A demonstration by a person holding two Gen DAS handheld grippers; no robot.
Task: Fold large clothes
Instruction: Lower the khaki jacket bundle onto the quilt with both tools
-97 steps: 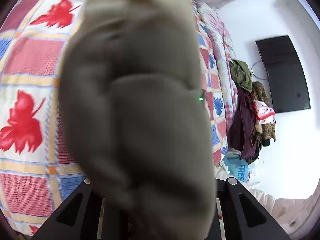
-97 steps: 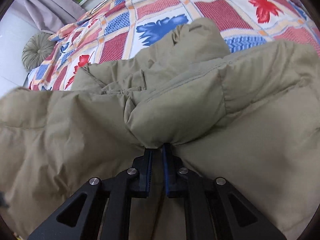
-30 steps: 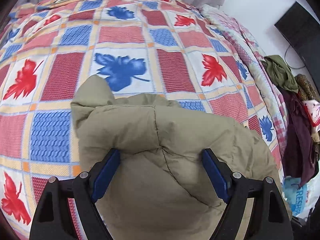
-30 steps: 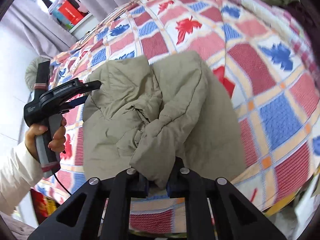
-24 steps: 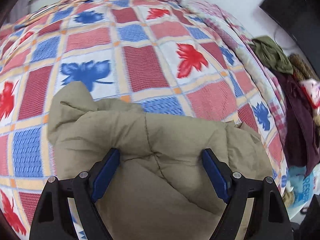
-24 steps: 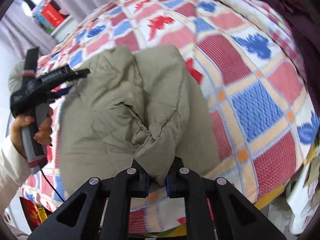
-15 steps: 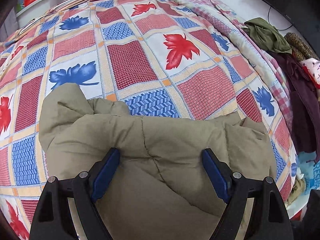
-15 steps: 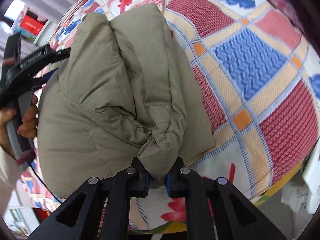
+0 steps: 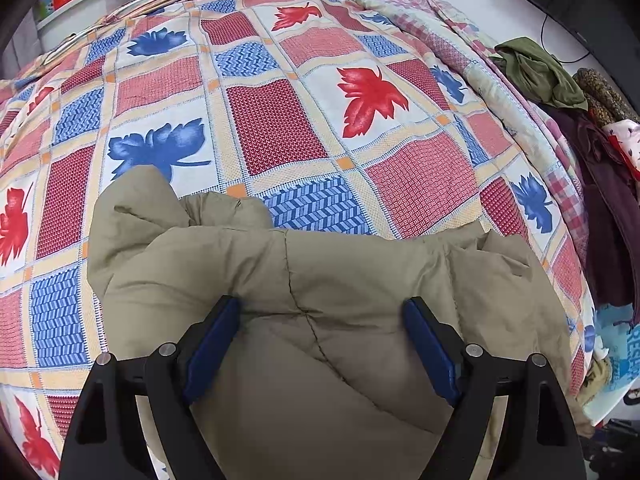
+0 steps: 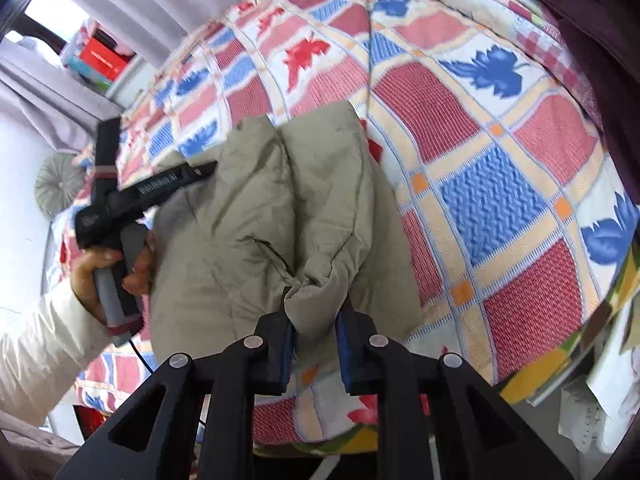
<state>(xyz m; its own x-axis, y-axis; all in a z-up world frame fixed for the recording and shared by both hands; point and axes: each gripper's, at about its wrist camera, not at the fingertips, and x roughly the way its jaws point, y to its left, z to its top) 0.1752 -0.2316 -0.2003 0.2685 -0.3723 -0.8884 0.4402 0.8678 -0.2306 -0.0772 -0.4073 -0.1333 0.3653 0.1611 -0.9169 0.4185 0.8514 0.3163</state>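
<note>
An olive puffer jacket lies bunched on a bed under a patchwork leaf quilt. My left gripper stands wide, its blue pads against a thick fold of the jacket that fills the gap. In the right wrist view the jacket sits near the bed's front edge. The left gripper meets its far left side, held by a hand in a white sleeve. My right gripper has its jaws opening, with a pinched fold of the jacket's near corner still between the pads.
A heap of dark and green clothes lies beyond the bed's right side, under a black screen. A shelf with a red box and a round cushion are by the curtain. The quilt spreads right of the jacket.
The right gripper's jaws have parted a little around the fold, and that hand has swung across the bed's front. The left hand shifted and rolled, the jacket staying between its fingers.
</note>
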